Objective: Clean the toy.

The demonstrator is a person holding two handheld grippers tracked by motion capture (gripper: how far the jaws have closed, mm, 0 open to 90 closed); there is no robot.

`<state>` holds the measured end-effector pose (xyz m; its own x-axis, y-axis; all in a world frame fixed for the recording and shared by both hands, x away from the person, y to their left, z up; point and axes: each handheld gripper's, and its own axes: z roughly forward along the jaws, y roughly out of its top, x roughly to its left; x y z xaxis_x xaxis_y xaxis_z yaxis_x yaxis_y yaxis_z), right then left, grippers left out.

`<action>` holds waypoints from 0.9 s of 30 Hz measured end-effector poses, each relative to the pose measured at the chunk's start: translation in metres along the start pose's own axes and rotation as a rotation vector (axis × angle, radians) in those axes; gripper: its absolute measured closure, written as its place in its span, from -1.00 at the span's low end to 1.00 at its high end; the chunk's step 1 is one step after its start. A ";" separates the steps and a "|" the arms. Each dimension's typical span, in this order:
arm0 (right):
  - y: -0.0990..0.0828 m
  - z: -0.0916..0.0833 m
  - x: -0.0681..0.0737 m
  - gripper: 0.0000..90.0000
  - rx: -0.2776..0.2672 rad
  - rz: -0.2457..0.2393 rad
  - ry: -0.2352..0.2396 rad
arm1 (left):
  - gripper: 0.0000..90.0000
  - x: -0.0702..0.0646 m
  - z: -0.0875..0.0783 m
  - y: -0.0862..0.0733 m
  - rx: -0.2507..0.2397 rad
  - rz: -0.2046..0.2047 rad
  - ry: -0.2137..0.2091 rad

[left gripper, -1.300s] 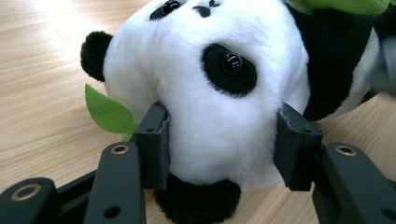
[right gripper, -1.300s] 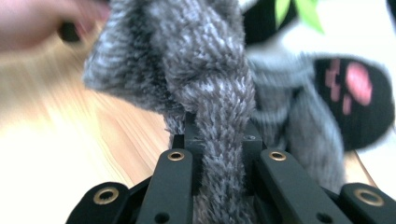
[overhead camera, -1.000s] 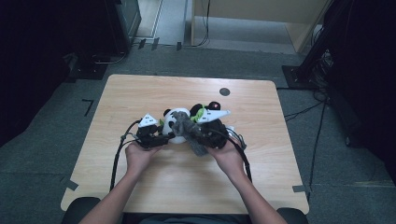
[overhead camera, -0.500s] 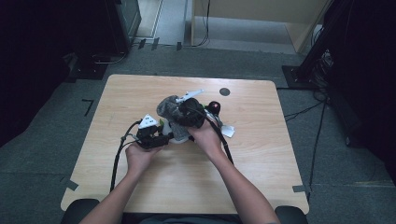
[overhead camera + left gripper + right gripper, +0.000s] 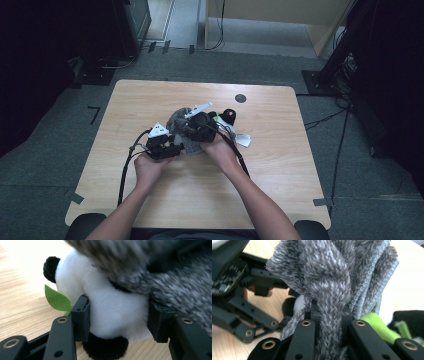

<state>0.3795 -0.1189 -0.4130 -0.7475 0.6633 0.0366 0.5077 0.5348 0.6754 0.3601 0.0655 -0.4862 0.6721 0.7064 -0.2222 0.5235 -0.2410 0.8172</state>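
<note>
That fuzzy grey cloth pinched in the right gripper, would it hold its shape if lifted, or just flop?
Probably flop: the grey cloth bunches into soft folds where the right gripper pinches it. It looks light and drapes over the toy panda. Its fuzzy pile likely resists slipping.

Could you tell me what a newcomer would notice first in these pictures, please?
Mid-table, the left gripper clamps a plush panda by its white body, a green felt leaf beside it. Just over it, the right gripper pinches a fuzzy grey cloth, draped across the panda.
</note>
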 end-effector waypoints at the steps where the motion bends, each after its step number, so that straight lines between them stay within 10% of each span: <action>1: -0.002 0.000 0.001 0.81 0.002 -0.001 0.001 | -0.01 0.000 0.000 0.000 0.000 0.002 0.000; 27: -0.082 -0.019 0.006 0.81 0.046 -0.049 -0.021 | 0.03 0.002 0.000 0.002 0.012 0.006 -0.008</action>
<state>0.3256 -0.1685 -0.4544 -0.7630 0.6463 -0.0116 0.4900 0.5900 0.6417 0.3621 0.0662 -0.4850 0.6796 0.6992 -0.2218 0.5254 -0.2530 0.8124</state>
